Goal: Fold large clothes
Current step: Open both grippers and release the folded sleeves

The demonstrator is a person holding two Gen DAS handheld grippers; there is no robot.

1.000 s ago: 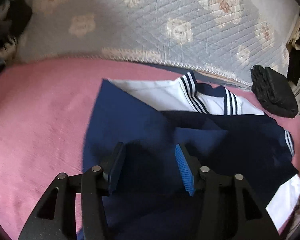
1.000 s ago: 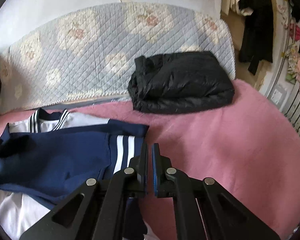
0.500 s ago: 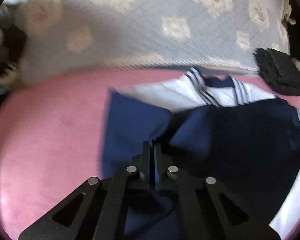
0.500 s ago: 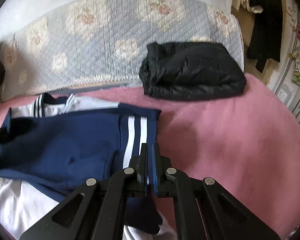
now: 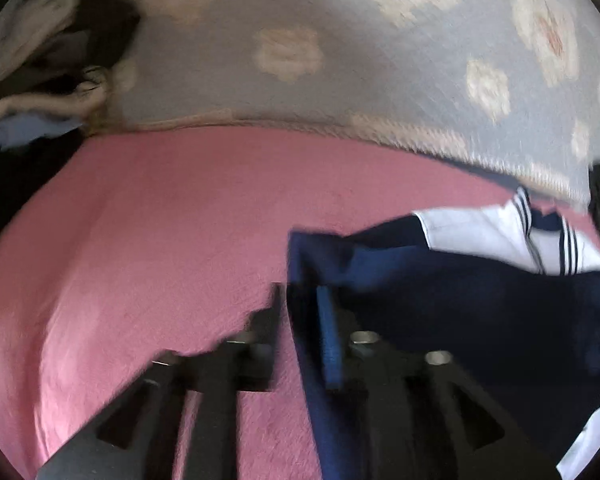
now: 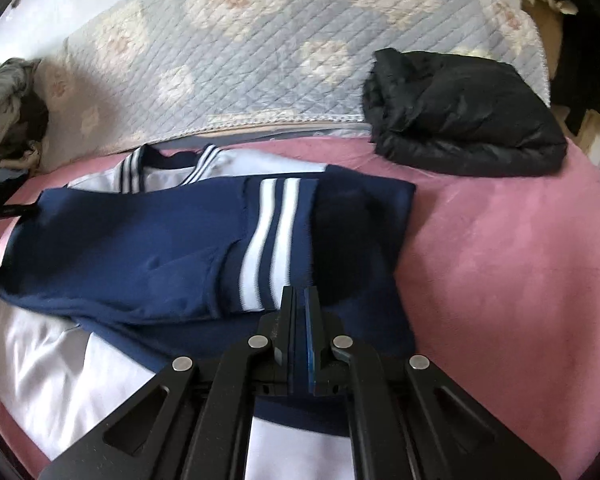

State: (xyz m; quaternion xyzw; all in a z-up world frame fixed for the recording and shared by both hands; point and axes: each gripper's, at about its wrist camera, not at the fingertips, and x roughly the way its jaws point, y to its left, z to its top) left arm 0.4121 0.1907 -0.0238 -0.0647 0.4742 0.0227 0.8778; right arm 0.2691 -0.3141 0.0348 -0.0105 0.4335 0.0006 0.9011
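We see the left wrist view badly motion-blurred, so edges there are soft. Left gripper (image 5: 300, 320): jaws partly spread, they have just been opening; a navy fabric edge of the sailor-style garment (image 5: 440, 292) runs up between them, but we cannot tell whether either pad touches it. Its left finger (image 5: 274, 320) sits over bare pink blanket (image 5: 140, 260).

Right gripper (image 6: 300, 320): jaws pressed together, nothing visibly pinched; the tips hang over the navy panel just beside the two white stripes (image 6: 272, 240). Whether the tips touch the cloth we cannot tell.

The garment lies spread on the blanket, navy part folded over white, striped collar (image 6: 168, 164) at the far edge. Its white lower part is cut off by the frame bottom-left.

Farther back, a folded black padded jacket (image 6: 460, 120) rests partly on the blanket, partly on the quilted floral cover (image 6: 240, 60). At far left, a rumpled pile of cloth (image 6: 8, 92), too cropped to identify.
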